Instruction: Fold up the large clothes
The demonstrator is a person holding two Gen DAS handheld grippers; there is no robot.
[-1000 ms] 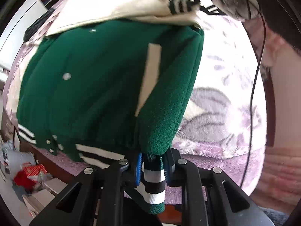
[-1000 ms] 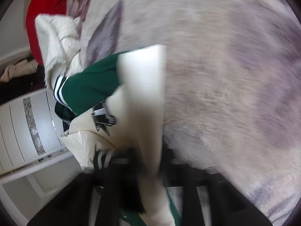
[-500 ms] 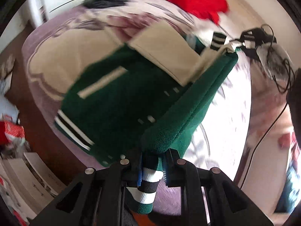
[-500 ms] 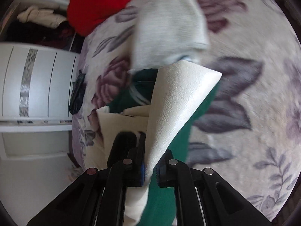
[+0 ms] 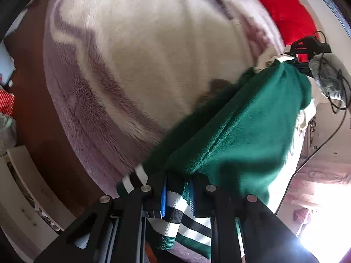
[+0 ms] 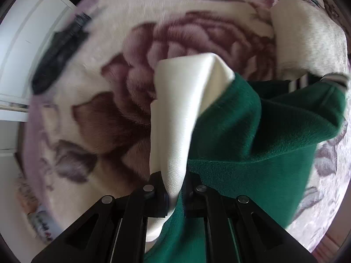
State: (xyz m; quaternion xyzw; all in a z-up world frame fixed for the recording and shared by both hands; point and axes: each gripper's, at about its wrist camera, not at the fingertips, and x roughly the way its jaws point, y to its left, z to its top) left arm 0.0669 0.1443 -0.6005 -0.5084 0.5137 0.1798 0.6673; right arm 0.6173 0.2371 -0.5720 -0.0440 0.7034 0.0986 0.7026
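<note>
A floral plush blanket covers the whole bed. Above it hangs the green varsity jacket, stretched between the two hand-held tools and lifted clear of the blanket, its cream sleeve bunched forward. A red cloth lies at the bed's far edge, and a dark item rests near the white cabinet. The left gripper is clamped on the striped hem band. The right gripper pinches the cream sleeve tight.
</note>
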